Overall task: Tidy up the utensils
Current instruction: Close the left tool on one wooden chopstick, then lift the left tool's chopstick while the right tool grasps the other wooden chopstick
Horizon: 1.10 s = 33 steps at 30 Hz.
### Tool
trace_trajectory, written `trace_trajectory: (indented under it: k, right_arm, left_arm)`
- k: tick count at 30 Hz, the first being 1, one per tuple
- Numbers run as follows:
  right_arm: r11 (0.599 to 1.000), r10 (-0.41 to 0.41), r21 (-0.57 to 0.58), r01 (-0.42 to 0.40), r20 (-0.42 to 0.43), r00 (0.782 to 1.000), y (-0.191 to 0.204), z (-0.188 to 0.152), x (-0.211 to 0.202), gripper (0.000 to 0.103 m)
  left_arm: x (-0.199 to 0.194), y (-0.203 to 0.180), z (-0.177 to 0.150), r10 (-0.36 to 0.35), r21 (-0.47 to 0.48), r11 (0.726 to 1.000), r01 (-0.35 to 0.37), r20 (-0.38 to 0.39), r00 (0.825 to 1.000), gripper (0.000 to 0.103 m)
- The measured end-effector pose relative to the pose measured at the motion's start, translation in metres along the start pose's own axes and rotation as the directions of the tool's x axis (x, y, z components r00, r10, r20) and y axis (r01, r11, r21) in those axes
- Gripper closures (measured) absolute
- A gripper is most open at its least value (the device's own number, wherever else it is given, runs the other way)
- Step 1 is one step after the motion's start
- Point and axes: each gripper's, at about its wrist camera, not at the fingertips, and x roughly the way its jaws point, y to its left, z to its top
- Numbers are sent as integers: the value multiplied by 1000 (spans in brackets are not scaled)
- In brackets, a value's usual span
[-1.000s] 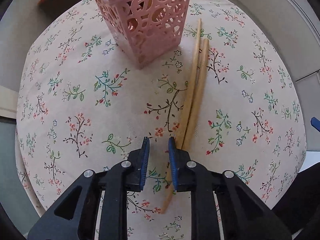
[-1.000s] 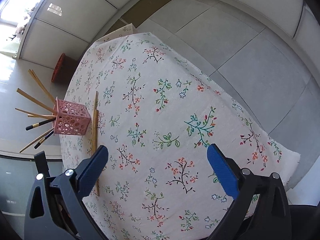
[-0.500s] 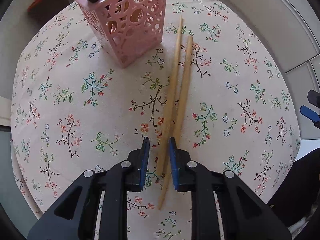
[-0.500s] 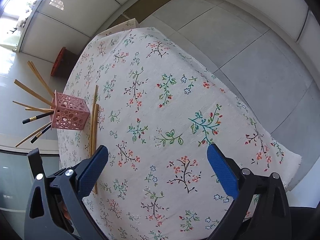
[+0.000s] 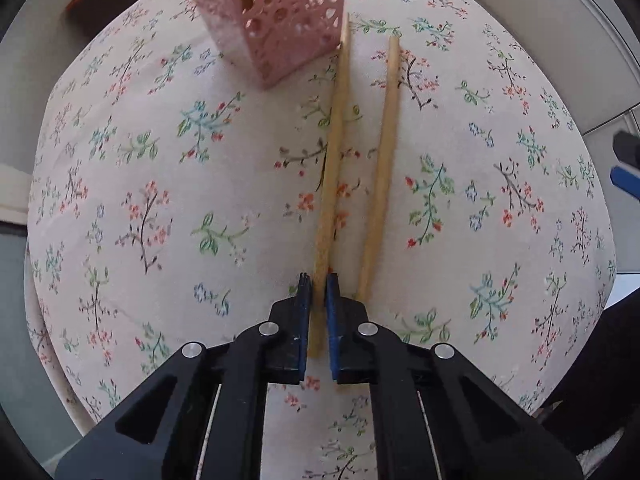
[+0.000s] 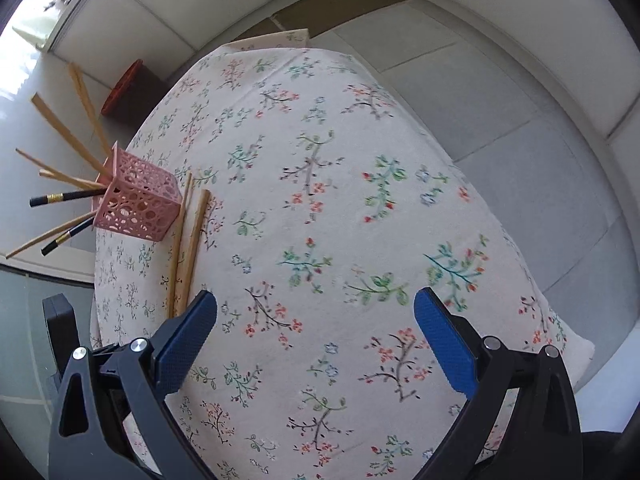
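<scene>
Two wooden chopsticks lie on the floral tablecloth to the right of a pink perforated holder [image 5: 272, 16]. My left gripper [image 5: 319, 285] is shut on the near end of the left chopstick [image 5: 334, 160]. The right chopstick [image 5: 380, 168] lies free beside it, just right of my fingers. In the right wrist view the pink holder [image 6: 138, 204] holds several wooden and black chopsticks, and the two loose chopsticks [image 6: 186, 240] lie beside it. My right gripper [image 6: 316, 320] is wide open and empty above the cloth.
The round table [image 6: 320, 200] is covered by the floral cloth; its edges drop to a grey tiled floor. A dark red-rimmed bin [image 6: 128, 88] stands on the floor beyond the table. The right gripper's blue pad [image 5: 624, 176] shows at the left wrist view's right edge.
My left gripper moved forward over the left chopstick's near end and closed on it. The two chopsticks have spread apart. The right gripper stayed open and shifted a little.
</scene>
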Motion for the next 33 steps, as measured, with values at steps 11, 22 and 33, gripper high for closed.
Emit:
trace_trajectory:
  k: [11,22,33]
  right_arm:
    - [992,-94,65,108,-186,978,95,26,96,63]
    - [950,-310,27,310,3,951,122,12,103,102]
    - [959,-235,-199,204,-144,961,25,-34,48,103]
  left_arm:
    - [-13,25,-71,-33,-98,995,33,8,999,95]
    - [-8,52,-75,-51,-91,995,51,1,999,95]
    - [-23,52,-76,-98,-98,990,100,28,995,94]
